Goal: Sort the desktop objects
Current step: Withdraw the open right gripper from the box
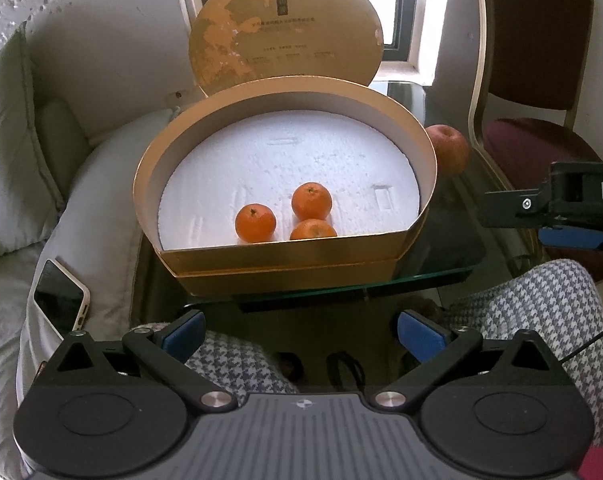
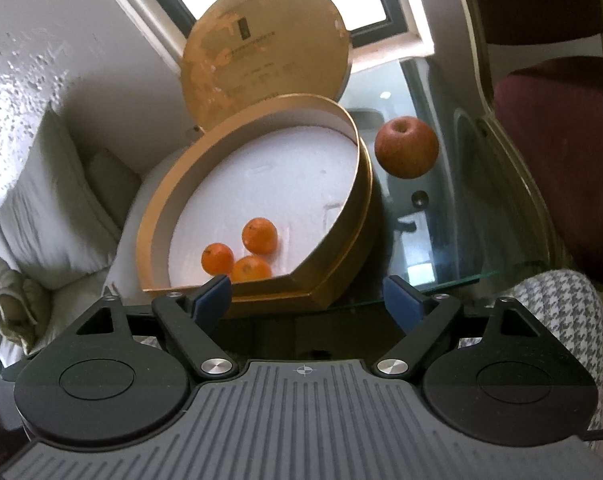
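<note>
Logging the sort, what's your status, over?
Left gripper and right gripper open, empty. Three oranges in gold box; apple outside on glass table. Nothing blocking.

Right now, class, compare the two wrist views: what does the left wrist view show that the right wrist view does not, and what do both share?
Only the left view shows the phone lying on the cushion, and the right hand-held gripper seen from its side. Only the right view shows the whole apple; in the left view the box hides part of it. Both show the gold box with its lid upright, three oranges inside, the glass table, and an open, empty hand-held gripper in front.
</note>
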`<state>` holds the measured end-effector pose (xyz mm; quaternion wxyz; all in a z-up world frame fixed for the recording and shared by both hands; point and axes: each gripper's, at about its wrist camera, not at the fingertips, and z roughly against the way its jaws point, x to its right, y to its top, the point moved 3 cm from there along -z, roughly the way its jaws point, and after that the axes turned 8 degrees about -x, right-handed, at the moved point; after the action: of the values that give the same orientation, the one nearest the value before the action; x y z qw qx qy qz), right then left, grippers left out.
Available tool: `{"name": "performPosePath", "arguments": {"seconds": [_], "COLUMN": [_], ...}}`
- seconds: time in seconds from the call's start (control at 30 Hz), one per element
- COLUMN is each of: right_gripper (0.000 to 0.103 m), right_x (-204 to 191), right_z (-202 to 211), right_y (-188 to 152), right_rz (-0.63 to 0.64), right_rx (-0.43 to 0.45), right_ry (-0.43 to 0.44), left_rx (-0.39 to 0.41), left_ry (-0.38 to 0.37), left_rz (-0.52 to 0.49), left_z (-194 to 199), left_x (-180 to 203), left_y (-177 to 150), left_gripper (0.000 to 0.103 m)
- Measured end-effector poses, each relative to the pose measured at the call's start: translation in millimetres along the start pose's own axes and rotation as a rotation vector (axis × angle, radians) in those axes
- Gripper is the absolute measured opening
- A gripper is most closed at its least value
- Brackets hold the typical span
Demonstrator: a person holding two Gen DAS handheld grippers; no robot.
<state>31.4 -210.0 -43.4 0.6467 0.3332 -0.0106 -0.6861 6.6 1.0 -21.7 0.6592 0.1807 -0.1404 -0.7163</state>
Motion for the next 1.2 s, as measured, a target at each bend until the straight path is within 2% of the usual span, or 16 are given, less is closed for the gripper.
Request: {"name": "performPosePath", "arguments": {"seconds": [0.63,1.2], "right_gripper": [0.089,0.089], "right_x": [4.8,21.5], "right_z": [-8.6,-14.5], "right_y": [-0.8,5.6], "right_rz": [-0.017,-0.059], "right_rx": [-0.028,-0.025], "right_ry": [-0.012,-0.031], "left_rx": [-0.027,-0.038], "left_ry": [-0.005,-0.005], "left_rz": [0.006,-0.034], "left_z": [-8.1,-18.6], "left_x": [-1.1,3.7], "left_y": [-0.3,7.5], "left_gripper": [0.102,0.102]}}
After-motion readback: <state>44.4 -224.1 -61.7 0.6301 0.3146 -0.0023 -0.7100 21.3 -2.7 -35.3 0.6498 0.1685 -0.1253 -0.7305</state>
